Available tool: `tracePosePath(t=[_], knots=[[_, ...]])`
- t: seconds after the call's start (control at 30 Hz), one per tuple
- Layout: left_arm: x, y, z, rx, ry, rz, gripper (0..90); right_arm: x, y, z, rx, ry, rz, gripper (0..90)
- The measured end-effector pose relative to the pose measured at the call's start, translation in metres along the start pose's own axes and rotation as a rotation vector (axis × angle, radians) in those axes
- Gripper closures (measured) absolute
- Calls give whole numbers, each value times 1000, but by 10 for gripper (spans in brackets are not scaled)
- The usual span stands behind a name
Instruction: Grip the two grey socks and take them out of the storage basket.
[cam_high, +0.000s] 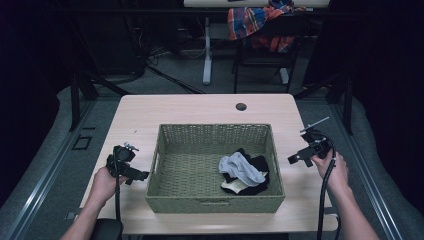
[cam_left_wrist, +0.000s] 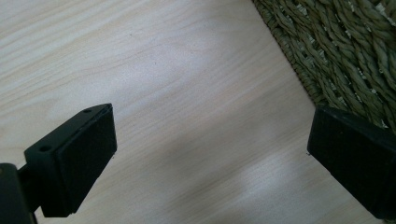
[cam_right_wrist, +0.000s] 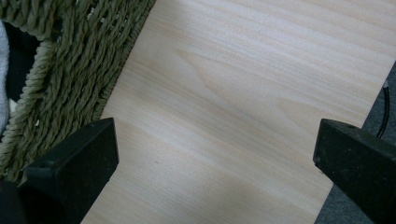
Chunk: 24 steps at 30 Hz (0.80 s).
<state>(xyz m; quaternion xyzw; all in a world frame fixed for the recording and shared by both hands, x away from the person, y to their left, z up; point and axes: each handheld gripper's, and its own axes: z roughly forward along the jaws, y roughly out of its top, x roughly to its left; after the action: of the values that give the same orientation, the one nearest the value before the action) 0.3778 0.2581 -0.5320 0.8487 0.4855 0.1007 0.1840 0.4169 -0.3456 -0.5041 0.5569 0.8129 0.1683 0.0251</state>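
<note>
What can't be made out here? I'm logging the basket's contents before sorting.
- Clothes pile, high view: grey piece overlaps black ones, so count and garment types are unclear.
- Woven basket, right gripper view: frame edge cuts off most of the inside.
- Plaid cloth, high view: cropped by top edge.

Light wood desk (cam_high: 150, 117), pale grain, with a round cable hole (cam_high: 241, 106) near the far edge. Sitting right on it is a green woven basket (cam_high: 165, 170), roughly centered and pulled toward the near edge.
</note>
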Motion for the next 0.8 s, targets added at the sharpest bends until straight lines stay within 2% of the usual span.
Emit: tracePosePath(t=[0.1, 0.13, 0.2, 0.33, 0.4, 0.43, 0.6, 0.73, 0.8], knots=[[0, 0, 1, 1, -1, -7, 16, -1, 0, 0, -4, 1, 2, 0], [0, 0, 1, 0, 1, -6, 16, 0, 0, 1, -21, -2, 16, 0], [0, 1, 1, 3, -1, -2, 16, 0, 1, -1, -5, 2, 2, 0], [1, 1, 1, 3, 2, 0, 16, 2, 1, -4, -7, -2, 1, 0], [1, 2, 2, 5, -3, 1, 15, 3, 2, -4, -15, 12, -3, 0], [0, 2, 3, 9, -4, 4, 16, 2, 3, -6, 8, 16, -21, 0], [1, 1, 2, 5, -5, 4, 15, 5, 8, -15, -27, 21, -14, 0], [2, -1, 0, 0, -5, -4, 15, 7, 11, -25, -55, 55, -15, 0], [2, -1, 0, 2, -4, 2, 15, 11, 12, -31, -71, 41, -17, 0]])
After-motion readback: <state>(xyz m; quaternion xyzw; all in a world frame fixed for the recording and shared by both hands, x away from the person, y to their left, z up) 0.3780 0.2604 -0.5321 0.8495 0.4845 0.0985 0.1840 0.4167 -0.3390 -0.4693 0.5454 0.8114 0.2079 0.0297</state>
